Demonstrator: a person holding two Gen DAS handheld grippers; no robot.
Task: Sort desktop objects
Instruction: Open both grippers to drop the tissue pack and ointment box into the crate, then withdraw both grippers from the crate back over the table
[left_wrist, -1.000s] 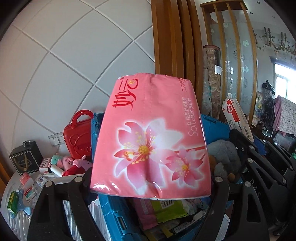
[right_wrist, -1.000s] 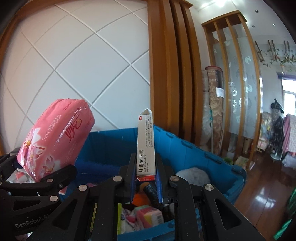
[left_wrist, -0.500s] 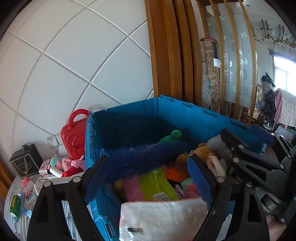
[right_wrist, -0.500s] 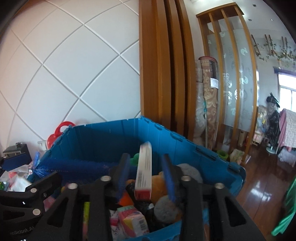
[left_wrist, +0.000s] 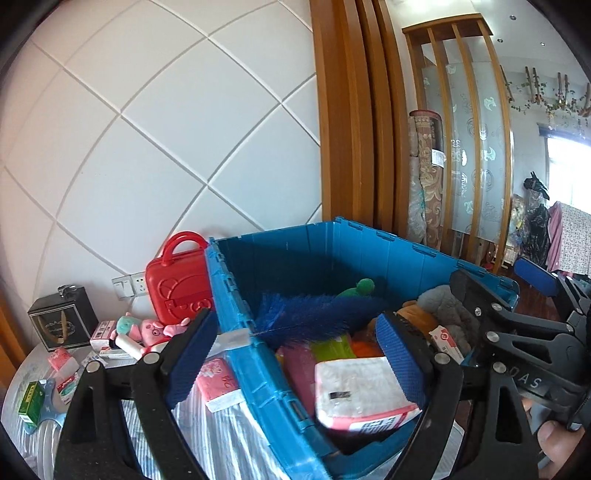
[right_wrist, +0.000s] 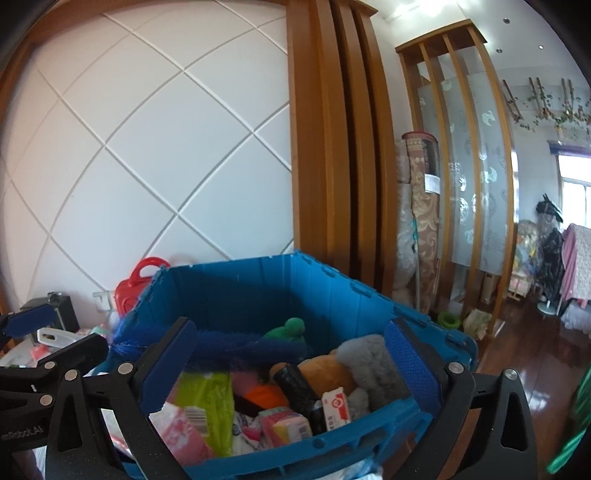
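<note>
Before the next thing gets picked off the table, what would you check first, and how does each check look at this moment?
1. Left gripper holds nothing: ok, nothing between its pads.
2. Right gripper holds nothing: ok, jaws opening, nothing between them.
3. Tissue pack lies inside the blue crate: ok.
4. Small white-and-red box lies in the crate: ok.
5. Items left to sort on the table, such as the pink pack: ok.
6. Room left in the crate: cannot tell.
</note>
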